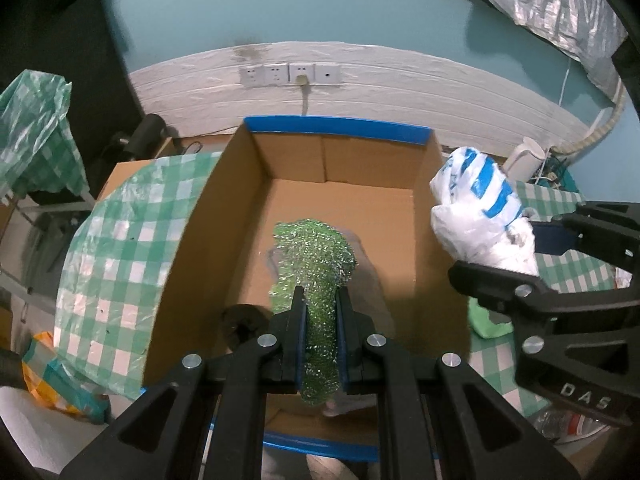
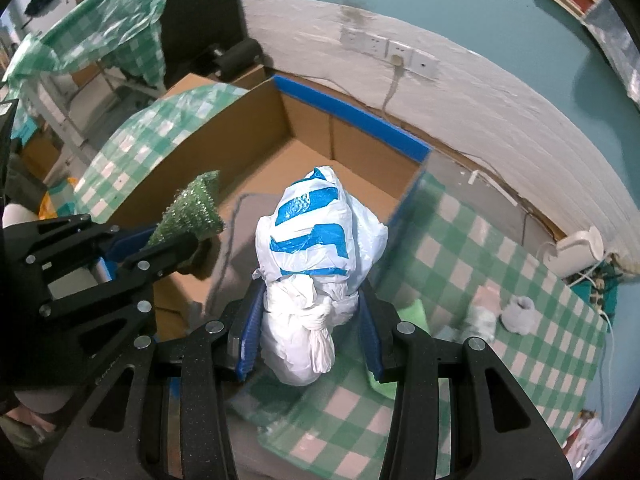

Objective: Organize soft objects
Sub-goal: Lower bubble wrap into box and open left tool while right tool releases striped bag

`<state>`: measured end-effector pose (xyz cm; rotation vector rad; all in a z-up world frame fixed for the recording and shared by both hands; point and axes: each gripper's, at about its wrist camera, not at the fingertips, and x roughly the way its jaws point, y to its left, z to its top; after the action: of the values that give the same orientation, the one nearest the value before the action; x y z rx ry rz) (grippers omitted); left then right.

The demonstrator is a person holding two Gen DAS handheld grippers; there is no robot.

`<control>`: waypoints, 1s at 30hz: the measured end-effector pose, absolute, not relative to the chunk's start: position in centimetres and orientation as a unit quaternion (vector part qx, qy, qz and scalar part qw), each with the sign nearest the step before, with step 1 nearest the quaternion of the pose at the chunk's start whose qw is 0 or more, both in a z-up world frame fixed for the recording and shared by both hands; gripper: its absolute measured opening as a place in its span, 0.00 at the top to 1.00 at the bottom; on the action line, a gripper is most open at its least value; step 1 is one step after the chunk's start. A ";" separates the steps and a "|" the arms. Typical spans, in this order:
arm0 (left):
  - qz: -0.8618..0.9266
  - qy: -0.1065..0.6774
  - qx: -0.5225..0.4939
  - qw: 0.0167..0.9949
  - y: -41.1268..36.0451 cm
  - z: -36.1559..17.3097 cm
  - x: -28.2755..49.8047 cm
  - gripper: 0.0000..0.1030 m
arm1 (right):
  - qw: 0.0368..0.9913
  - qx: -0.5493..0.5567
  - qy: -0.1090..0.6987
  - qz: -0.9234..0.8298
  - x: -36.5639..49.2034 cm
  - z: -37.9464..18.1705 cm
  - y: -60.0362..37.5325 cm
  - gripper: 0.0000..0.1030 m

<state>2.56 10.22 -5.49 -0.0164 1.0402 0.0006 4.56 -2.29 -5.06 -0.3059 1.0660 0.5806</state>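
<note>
While both claws hang tilted down over the table, I note each one loaded. My left gripper [image 1: 320, 308] has its jaws nearly together, clamped on a strip of green glittery material [image 1: 316, 268]; the strip runs up between the blue pads and fans out past the fingertips. It sits over the inside of the cardboard box [image 1: 224, 208], above the box floor, closer to the near wall than to the far, blue-taped rim. From the right wrist view the same strip [image 2: 192, 212] shows as a pointed green tuft sticking out of the left gripper [image 2: 188, 244], over the box's near left part.

My right gripper [image 2: 312, 312] has its jaws partly apart, pressed on the two sides of a white plastic bag with blue print [image 2: 312, 248]. The knotted end of the bag lies low between the fingers; the printed bulge stands out beyond the tips. The bag sits at the box's right wall, near its near corner, partly over the box and partly over the green checked tablecloth [image 2: 480, 280]. From the left wrist view the bag [image 1: 480, 208] and right gripper [image 1: 532, 256] are just outside the box's right wall.

Right of the box, on the cloth: a small grey soft object [image 2: 520, 312], well apart from the bag. Behind the box, wall sockets [image 1: 290, 74].
</note>
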 end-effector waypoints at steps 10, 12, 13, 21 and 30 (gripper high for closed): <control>0.021 0.506 -0.011 0.862 12.5 -6.5 2.8 0.88 | 0.792 -0.134 0.520 0.291 5.5 -7.2 0.5 0.59; 0.024 0.509 -0.012 0.861 12.9 -6.7 2.8 0.88 | 0.789 -0.128 0.526 0.291 5.7 -7.7 0.6 0.59; 0.026 0.509 -0.012 0.860 13.0 -6.7 2.8 0.88 | 0.789 -0.125 0.528 0.290 5.9 -7.9 0.6 0.59; 0.038 0.521 -0.024 0.852 14.1 -7.7 3.3 0.72 | 0.792 -0.119 0.525 0.287 6.2 -8.0 1.0 0.35; 0.033 0.520 -0.026 0.853 14.0 -7.9 3.4 0.64 | 0.796 -0.112 0.524 0.280 6.6 -7.8 0.3 0.32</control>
<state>3.36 13.96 -7.86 -0.0544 1.0945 0.0697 6.61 0.31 -7.85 -0.2405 1.1265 0.6006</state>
